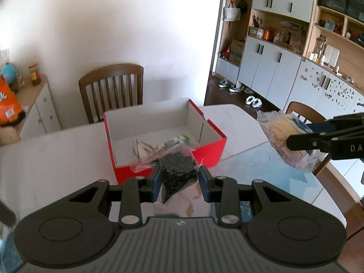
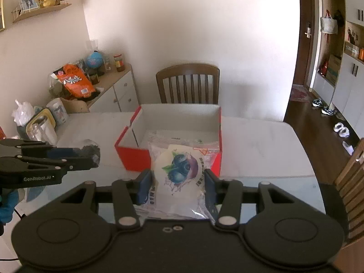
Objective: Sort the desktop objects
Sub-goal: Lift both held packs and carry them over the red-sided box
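On the left side of the pale table [image 2: 261, 145], the left gripper [image 1: 179, 178] tilts downward, held above the tabletop just short of the red box [image 1: 166, 159], its blue pads clamped on a clear plastic bag of dark granules [image 1: 178, 173] that bulges between them. From the right wrist view that same gripper [image 2: 92, 157] shows side-on as flat black linkage bars, with a blue-gloved hand [image 2: 8, 204] below them. Further right, the open cardboard box [image 2: 169, 157] has glossy red outer walls and plain white inner walls, and already holds a few crinkled clear packets [image 1: 159, 144]. Behind it stands a wooden slat-back chair [image 2: 187, 83]. To the right, the right gripper [image 2: 178, 184] also points downward above the table, its pads pressed against both edges of a round, pale snack in a shiny wrapper printed with blueberries [image 2: 182, 173], close to the box's near wall. Only the right wrist view shows that printed face; the left wrist view catches the packet [image 1: 289, 141] from the side, as yellowish contents under wrinkled film, with the right gripper [image 1: 302, 134] on it, and also a wall of cupboards [image 1: 268, 63].
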Demonstrator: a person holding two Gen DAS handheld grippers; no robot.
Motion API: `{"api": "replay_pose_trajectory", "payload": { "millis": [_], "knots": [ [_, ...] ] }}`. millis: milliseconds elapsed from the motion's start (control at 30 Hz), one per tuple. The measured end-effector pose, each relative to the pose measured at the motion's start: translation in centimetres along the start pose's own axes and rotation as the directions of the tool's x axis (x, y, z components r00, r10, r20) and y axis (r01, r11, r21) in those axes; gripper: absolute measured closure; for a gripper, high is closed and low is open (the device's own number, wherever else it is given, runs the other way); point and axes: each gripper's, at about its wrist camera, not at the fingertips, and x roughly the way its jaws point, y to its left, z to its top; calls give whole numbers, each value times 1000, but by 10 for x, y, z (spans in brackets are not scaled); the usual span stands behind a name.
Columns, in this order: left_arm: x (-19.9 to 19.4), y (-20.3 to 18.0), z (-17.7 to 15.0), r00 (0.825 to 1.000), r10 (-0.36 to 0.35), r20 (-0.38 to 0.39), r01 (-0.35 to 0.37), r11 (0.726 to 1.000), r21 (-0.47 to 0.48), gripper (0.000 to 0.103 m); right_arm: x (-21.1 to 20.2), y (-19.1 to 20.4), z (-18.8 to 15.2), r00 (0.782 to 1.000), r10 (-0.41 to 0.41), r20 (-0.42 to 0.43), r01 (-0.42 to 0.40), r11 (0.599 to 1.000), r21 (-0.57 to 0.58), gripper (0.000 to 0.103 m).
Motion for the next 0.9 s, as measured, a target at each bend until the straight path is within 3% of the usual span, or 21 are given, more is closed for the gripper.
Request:
{"api": "replay_pose_trajectory", "payload": {
  "millis": [500,900],
  "knots": [
    [57,32,44,1000,-14,-5,14,1000,-1,70,51,-3,47,1000,-9,13,9,1000,-8,55],
    [112,38,51,999,2,-34,-3,1000,-16,70,103,-8,61,999,-31,-17,31,999,12,55]
  ]
}}
